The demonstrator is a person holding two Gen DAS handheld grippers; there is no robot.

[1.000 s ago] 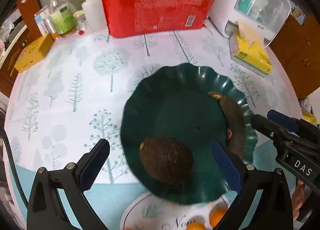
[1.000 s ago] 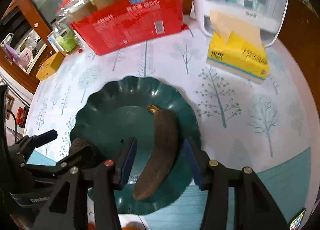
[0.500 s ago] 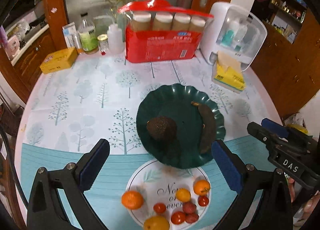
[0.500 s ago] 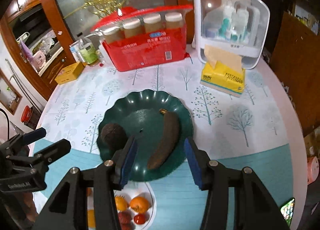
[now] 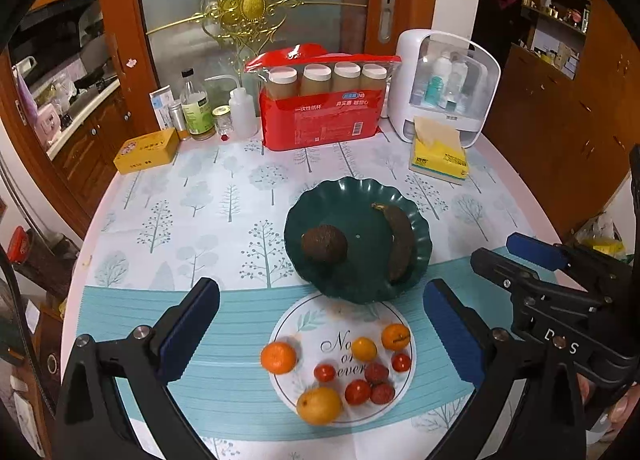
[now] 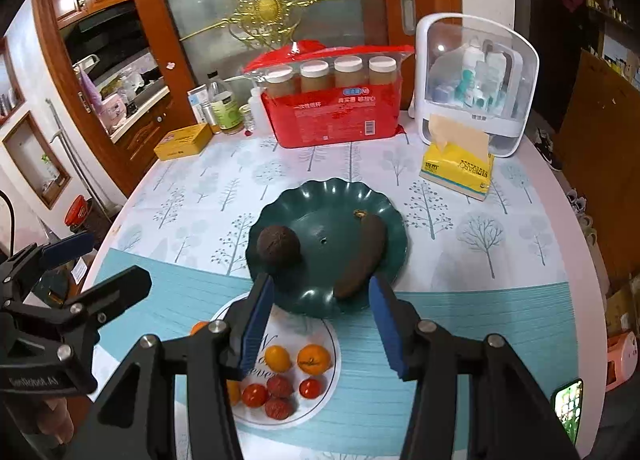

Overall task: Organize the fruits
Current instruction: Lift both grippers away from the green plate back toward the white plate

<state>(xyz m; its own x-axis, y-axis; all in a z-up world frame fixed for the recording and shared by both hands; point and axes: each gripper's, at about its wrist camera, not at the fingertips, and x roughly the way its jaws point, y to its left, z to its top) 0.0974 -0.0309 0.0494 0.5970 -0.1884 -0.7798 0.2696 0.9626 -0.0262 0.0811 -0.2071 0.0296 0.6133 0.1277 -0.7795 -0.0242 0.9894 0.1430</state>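
A: What is each hand-held gripper doing?

B: The left hand-held gripper [image 5: 320, 324] is hanging over the near edge of the bench [image 5: 168, 216] with its blue pads spread wide apart and nothing between them. The right hand-held gripper [image 6: 322, 320] is standing with its pads partly apart, also gripping nothing; they are framing the near rim of the green plate [image 6: 316, 204] from above, clear of it.

A: Taking the green plate as the landmark, where is the fruit lying?

B: On it, a dark round fruit [image 5: 324, 243] is sitting toward the left side, and a dark, overripe banana [image 5: 400, 240] is lying along the right side, well apart from the round fruit. Just in front of the green plate, with the green rim overlapping its far edge, a white plate [image 5: 316, 320] is carrying the small fruit: oranges [image 5: 279, 357], cherry tomatoes [image 5: 357, 391] and reddish bumpy fruits [image 5: 376, 373].

A: And farther out?

B: Behind the green plate a red pack of paper cups [image 5: 320, 120] is standing. To the plate's back right a yellow tissue pack [image 5: 440, 158] is lying, with a white storage case [image 5: 448, 84] just behind it. To the back left a yellow box [image 5: 146, 150] is resting near the bench edge.
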